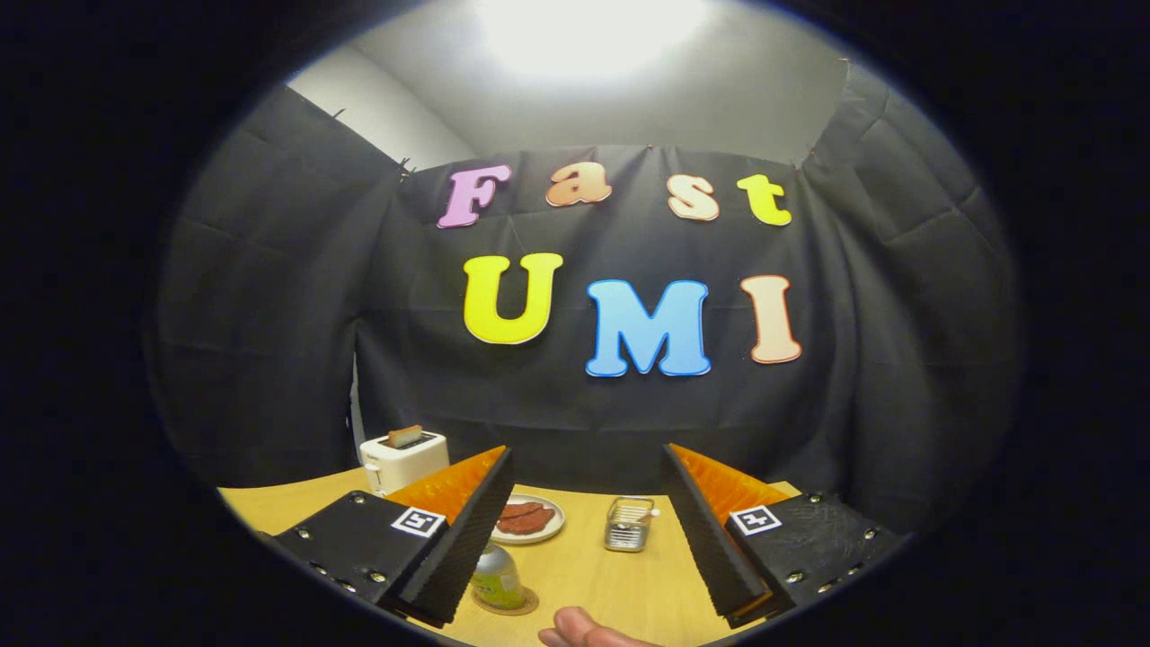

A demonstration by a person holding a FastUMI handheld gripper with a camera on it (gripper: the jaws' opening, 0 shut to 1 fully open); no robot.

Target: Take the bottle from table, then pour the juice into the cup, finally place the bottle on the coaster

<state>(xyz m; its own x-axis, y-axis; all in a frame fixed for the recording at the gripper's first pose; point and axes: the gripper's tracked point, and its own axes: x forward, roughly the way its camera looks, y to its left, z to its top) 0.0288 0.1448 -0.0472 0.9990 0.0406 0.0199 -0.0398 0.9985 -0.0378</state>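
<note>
Your tool [584,539] has its fingers spread wide, gripping nothing. The green-labelled bottle [497,580] stands on a round brown coaster [506,602] on the wooden table [593,566], beside the left finger. Beyond sit a white plate [530,519] of reddish meat slices, a small metal basket [629,524], and a white toaster [404,458] holding bread. A fingertip [584,629] shows nearest you.

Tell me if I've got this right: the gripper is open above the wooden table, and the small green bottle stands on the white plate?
Not quite. In the gripper view the open gripper hangs above the wooden table, but the small green bottle stands on a round brown coaster, not the white plate.
</note>
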